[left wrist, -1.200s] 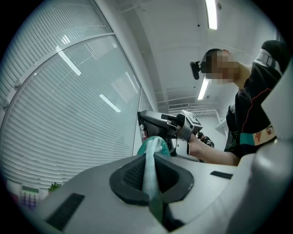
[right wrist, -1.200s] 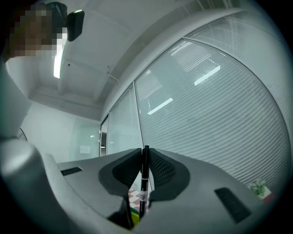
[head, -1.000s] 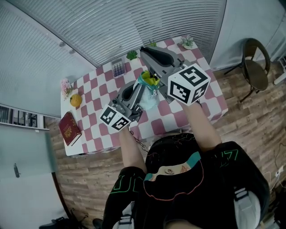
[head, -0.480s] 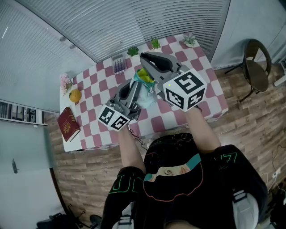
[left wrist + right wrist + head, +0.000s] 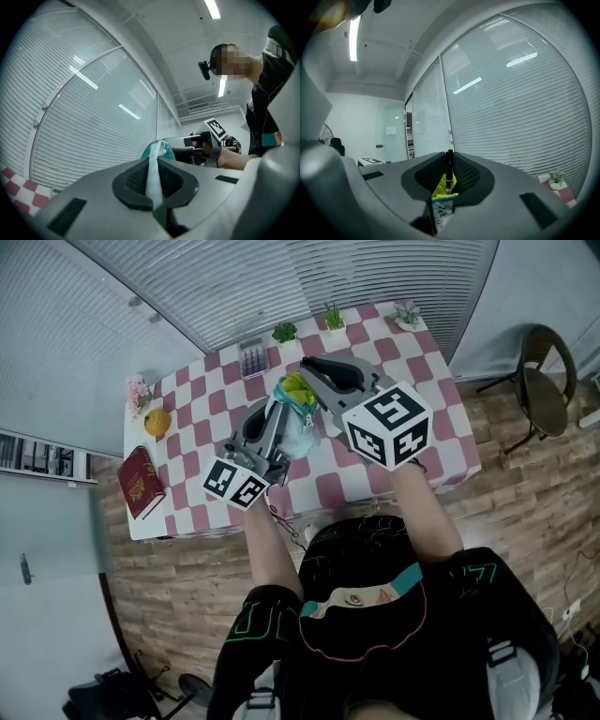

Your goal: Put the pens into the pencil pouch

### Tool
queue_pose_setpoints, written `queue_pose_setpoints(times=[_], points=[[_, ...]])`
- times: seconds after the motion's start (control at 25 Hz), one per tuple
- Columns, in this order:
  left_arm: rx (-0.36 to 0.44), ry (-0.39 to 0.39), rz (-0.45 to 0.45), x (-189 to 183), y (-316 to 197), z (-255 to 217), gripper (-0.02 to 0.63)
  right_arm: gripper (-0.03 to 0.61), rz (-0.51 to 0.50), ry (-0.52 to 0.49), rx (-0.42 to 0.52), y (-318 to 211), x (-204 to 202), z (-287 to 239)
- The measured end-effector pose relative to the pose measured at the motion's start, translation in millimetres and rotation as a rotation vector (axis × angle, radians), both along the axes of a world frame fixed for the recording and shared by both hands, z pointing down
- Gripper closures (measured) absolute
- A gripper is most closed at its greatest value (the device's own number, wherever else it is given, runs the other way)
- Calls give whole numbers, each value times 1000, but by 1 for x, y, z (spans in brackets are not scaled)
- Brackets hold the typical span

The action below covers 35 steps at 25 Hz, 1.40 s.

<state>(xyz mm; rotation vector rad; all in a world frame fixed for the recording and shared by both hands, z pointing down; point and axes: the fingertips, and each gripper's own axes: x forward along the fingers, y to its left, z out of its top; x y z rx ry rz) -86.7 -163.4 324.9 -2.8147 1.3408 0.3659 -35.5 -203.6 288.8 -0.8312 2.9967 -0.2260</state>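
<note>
A see-through pencil pouch (image 5: pixel 298 432) with a teal rim and yellow contents hangs above the checkered table (image 5: pixel 441 442), held between both grippers. My left gripper (image 5: pixel 281 423) is shut on the pouch's rim; in the left gripper view the pale teal edge (image 5: pixel 153 176) is pinched between the jaws of the left gripper (image 5: pixel 154 183). My right gripper (image 5: pixel 307 371) comes from the right at the pouch's mouth. In the right gripper view a black pen (image 5: pixel 449 168) stands upright between the shut jaws of the right gripper (image 5: pixel 446 180), its lower end in the pouch's yellow opening (image 5: pixel 440 192).
On the table's left lie a red book (image 5: pixel 141 482), an orange (image 5: pixel 157 421) and pink flowers (image 5: pixel 138 390). A purple pen holder (image 5: pixel 251 359) and small potted plants (image 5: pixel 284 332) stand along the far edge. A chair (image 5: pixel 534 371) stands on the wooden floor at right.
Both grippers and the pouch have drifted a little left and farther over the table. The right gripper has come lower. Both grips look unchanged.
</note>
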Motion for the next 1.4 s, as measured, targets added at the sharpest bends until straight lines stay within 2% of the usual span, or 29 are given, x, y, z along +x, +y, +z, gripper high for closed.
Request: queue_pose_setpoints(times=[0.44,0.72,0.84,1.04,1.16,1.4], points=[[-10,-45,-59,-9,6,0,614,520,-58,65,-151,11,-13,47],[-22,-171,-67,-7,12,5,614,520,-100,143,-225,18,-20,68],[-4,-193,-53,-5,15,0,615,520,-113,150,-248,19,-22,73],[5,-165,-59,-7,14,-4,614,515,-103,121,-190,14,-20,66],[3,-153,-90,-10,11,-7,614,482,-83,70,-169,7,-13,57],[7,-137,-215,-25,1,-17,614,480,-8,-41,-154,-11,7,41]])
